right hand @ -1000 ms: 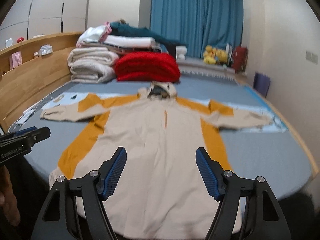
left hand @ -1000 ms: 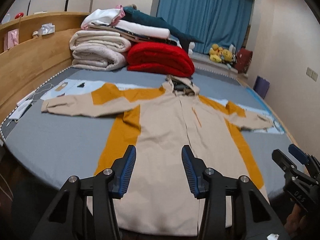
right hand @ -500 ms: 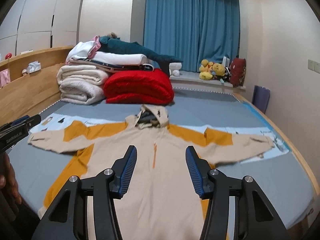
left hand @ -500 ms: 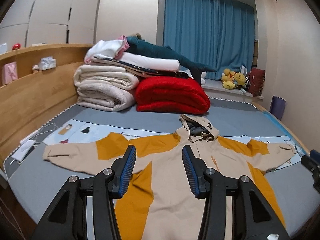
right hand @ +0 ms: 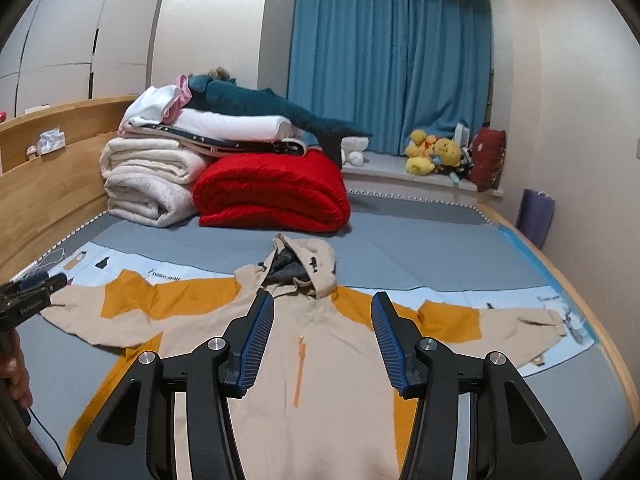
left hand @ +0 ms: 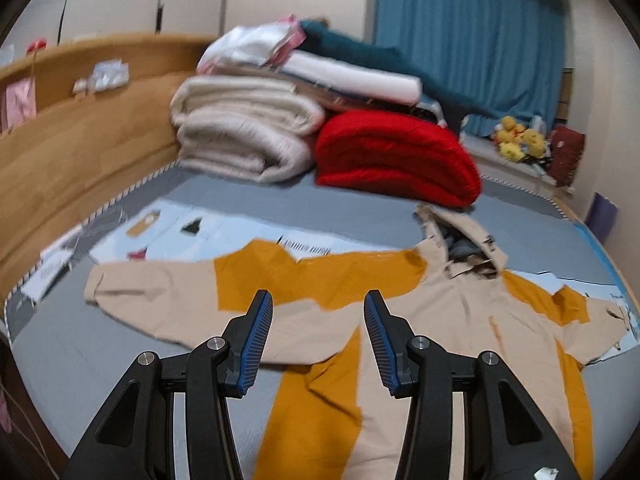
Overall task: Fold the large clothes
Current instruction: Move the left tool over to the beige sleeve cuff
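On the grey bed (right hand: 420,248) the jacket (right hand: 328,360) lay flat and spread, sleeves out toward nine and three o'clock, hood at twelve; we judged no fold was made yet. Our left gripper (left hand: 318,336) and right gripper (right hand: 322,340) both hung half open above it, gripping nothing

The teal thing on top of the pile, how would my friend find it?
Look at the bed's far end by the wooden headboard, where folded blankets are stacked. On top, above the red blanket, lies a teal plush toy. It is the only dark teal, fish-shaped thing there, its tail hanging toward the curtain.
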Available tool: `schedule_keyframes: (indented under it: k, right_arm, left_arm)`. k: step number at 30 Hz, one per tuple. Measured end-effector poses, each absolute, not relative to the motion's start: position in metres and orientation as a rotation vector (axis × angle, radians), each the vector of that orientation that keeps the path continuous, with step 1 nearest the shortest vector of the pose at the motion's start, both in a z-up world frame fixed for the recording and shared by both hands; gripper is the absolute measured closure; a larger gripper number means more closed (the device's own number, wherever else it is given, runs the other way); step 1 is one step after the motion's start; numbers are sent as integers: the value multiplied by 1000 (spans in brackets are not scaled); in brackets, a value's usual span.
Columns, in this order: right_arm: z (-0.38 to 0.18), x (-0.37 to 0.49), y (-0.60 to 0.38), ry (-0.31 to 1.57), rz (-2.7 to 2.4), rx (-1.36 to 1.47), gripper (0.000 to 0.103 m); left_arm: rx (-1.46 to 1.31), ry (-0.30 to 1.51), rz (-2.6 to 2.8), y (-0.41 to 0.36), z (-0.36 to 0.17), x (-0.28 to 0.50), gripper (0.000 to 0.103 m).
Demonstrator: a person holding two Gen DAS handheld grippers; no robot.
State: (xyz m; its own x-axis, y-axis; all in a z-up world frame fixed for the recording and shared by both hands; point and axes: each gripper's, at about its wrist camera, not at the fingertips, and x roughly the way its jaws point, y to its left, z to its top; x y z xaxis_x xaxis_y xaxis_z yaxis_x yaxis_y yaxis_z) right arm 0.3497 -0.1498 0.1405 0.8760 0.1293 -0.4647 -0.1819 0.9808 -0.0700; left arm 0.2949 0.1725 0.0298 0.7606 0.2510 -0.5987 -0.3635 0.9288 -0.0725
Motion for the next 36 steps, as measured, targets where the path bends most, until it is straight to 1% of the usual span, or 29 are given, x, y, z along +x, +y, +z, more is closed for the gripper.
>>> schedule_keyframes:
  k: [5,9,12,13,14,15,16,20,22,23,25,27,34,36]
  right_arm:
    - [118,381,-138,530,197,-106,51]
    - [100,399,-132,547,238,-97,50]
    - [77,408,-135,558,268,-89,51]
    - [69,411,-137,571,264,-79,53]
    - [60,417,-137,607,258,-61,60]
    - [54,422,-138,641,259,-48,78]
    - [48,430,-136,681,269,-33,84]
    - [40,438,-133,695,308,-48,84]
    - [36,440,-131,688,312,-82,82]
    - [34,442,-131,694,313,-89,80]
    - [26,450,-132,729,320,-77,70]
    - [18,457,-134,758,312,-60,67]
    - [-12,471,-131,840,316,-81,67]
    - [-20,475,-131,865,314,-78,67]
  left_arm:
    - [-219,684,415,215,7,309,59]
    - [-242,762,478,252,-22,323,63]
    - [-291,813,506,285,-43,331,63]
    - [-298,823,515,293,-48,333,63]
    - [-304,835,529,305,-56,335,63]
    - [-313,844,545,322,-65,337,63]
    - [-324,849,554,334,-72,339,63]
    - [-389,861,628,388,-99,341,63]
    - [-454,877,685,420,-114,338,61]
    - [-489,875,706,435,-120,336,59]
    - [-547,864,744,462,-131,329,55]
    - [-601,854,783,487,-141,322,53]
    - [-780,851,853,540,-170,298,53]
    - [-783,838,847,544,-172,298,56]
